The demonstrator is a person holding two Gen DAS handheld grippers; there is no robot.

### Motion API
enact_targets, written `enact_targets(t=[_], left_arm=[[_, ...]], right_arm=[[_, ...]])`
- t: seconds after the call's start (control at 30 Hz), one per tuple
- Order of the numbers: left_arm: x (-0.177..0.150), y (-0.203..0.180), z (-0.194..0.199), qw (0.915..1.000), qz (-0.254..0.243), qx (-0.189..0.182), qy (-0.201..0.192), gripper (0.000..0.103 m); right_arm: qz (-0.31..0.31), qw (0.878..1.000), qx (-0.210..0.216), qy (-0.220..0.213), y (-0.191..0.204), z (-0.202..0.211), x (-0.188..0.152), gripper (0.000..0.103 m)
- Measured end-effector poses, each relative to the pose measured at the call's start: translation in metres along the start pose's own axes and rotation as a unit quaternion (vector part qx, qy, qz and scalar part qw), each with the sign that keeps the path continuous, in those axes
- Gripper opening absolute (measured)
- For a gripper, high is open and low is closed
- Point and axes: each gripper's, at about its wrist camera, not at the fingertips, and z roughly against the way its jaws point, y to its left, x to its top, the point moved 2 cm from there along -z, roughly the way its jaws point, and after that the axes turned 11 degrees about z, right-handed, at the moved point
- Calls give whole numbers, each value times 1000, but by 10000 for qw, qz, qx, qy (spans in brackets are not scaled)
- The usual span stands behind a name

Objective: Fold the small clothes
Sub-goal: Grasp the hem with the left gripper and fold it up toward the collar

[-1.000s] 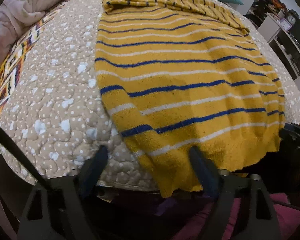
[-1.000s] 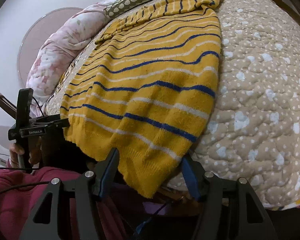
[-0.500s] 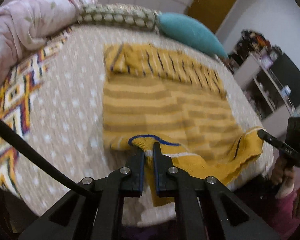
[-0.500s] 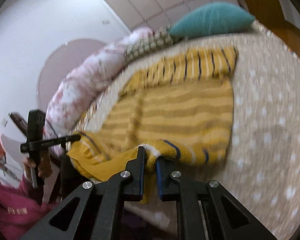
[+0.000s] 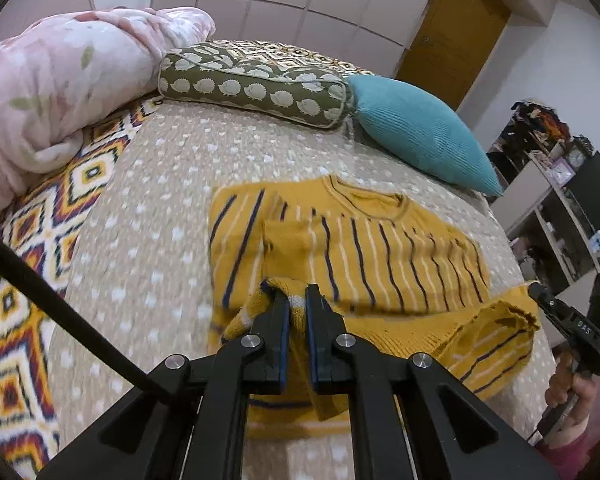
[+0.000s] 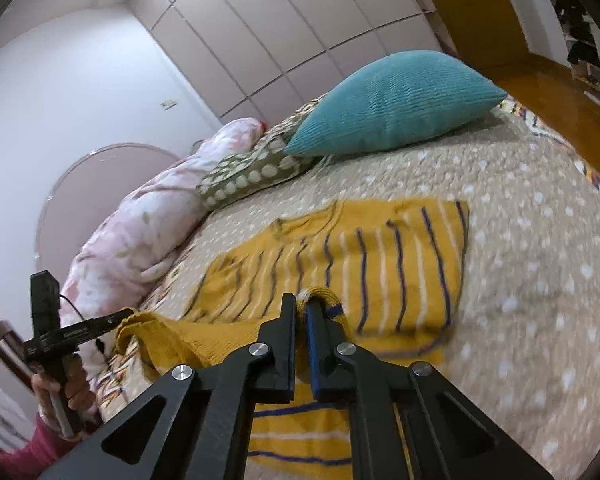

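A yellow knit sweater with blue and white stripes lies on the beige dotted bedspread, collar towards the pillows. My left gripper is shut on the sweater's hem at its left corner and holds it raised over the body. The right gripper is shut on the hem's other corner, and the sweater spreads beyond it. The lifted hem sags between the two grippers. Each wrist view shows the other gripper held in a hand at the frame's edge.
A teal cushion, an olive patterned bolster and a rolled pink floral duvet line the bed's head. A patterned blanket covers the left side. Shelves stand to the right, a wooden door behind.
Both grippers closed on the sweater's hem at the bed's near edge, then lifted it and carried it forward over the sweater towards the collar, doubling the garment.
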Motion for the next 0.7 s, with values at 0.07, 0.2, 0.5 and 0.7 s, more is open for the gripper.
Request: enact_targets(t=[0.07, 0.2, 0.5, 0.7], left_arm=[[13, -3, -13, 10000, -3, 67, -11, 7], [46, -10, -45, 9997, -13, 229, -21, 7], [88, 2, -119, 9983, 242, 496, 187, 7], [88, 28, -143, 9939, 775, 187, 756, 35]], right_arm=[[-9, 9999, -141, -48, -9, -11, 13, 6], [1, 9991, -397, -119, -23, -30, 36, 6], [-228, 9966, -797, -24, -64, -92, 73, 5], [-423, 9942, -888, 440, -89, -128, 71, 57]])
